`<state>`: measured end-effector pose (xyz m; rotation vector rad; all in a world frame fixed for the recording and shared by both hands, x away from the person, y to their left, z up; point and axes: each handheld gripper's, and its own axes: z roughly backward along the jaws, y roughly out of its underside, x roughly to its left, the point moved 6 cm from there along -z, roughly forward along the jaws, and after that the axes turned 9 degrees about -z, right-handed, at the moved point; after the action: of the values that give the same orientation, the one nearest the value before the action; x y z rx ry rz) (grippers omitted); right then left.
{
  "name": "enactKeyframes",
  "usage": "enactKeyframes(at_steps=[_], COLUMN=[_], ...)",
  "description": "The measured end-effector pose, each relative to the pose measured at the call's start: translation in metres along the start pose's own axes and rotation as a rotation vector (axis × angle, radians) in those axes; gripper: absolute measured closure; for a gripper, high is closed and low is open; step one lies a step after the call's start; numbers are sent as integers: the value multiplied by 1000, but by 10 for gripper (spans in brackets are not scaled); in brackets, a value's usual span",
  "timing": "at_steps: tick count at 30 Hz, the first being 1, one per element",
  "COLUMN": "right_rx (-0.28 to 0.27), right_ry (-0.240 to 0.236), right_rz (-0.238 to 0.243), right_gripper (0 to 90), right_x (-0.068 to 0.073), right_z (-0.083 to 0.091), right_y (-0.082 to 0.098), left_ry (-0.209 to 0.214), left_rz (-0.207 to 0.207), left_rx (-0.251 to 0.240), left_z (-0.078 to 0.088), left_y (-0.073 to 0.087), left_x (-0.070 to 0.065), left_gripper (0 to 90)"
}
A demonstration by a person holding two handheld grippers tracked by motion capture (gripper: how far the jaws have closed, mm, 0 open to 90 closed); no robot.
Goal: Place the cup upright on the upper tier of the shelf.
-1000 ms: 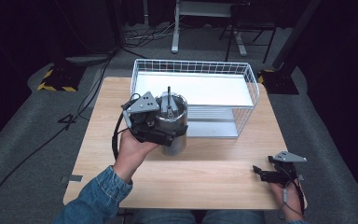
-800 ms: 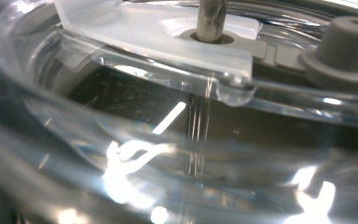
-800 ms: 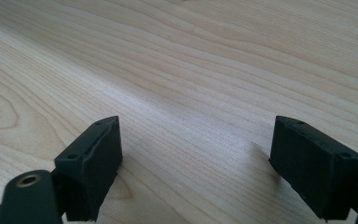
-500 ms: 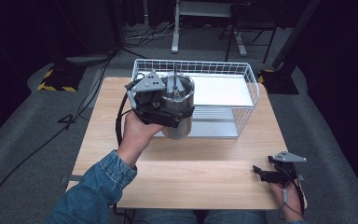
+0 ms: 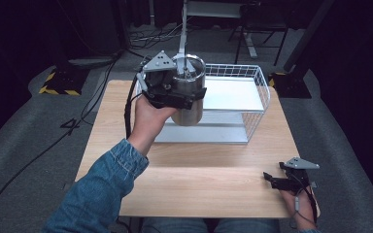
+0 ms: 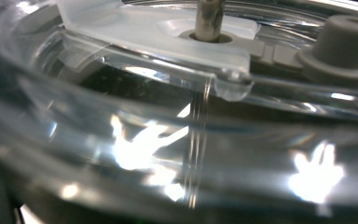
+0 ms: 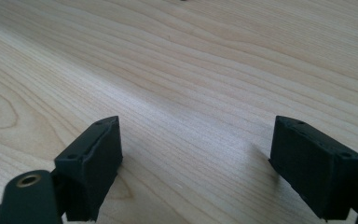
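Aloft, the left gripper (image 5: pixel 182 92) clamps a steel French press (image 5: pixel 188 92) over the wire basket (image 5: pixel 257 92), while the right gripper (image 7: pixel 196 163) rests wide open, holding nothing, on the wooden table (image 5: pixel 213 184).

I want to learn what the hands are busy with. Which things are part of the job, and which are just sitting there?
Part of the job:
- metal container with a clear lid
- left gripper, holding it up
- white wire basket, right behind it

Just sitting there:
- right gripper, open, low over the wooden table
- cables on the floor
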<state>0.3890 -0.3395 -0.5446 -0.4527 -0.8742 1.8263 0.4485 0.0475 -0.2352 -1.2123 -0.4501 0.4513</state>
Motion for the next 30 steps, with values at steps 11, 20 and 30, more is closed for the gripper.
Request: enactKeyframes(at_steps=[11, 20, 30], right_rx=[-1, -1, -2], right_ry=[1, 0, -1], right_rz=[1, 1, 1], right_gripper=[172, 173, 174], right_x=[0, 0, 1], right_z=[0, 0, 0], right_y=[0, 0, 0], left_ry=[-51, -105, -147], left_rz=[27, 61, 68], left_rx=[-1, -10, -3], left_z=[-18, -39, -61], left_y=[-22, -30, -30], left_x=[25, 48, 66], left_gripper=[35, 35, 36])
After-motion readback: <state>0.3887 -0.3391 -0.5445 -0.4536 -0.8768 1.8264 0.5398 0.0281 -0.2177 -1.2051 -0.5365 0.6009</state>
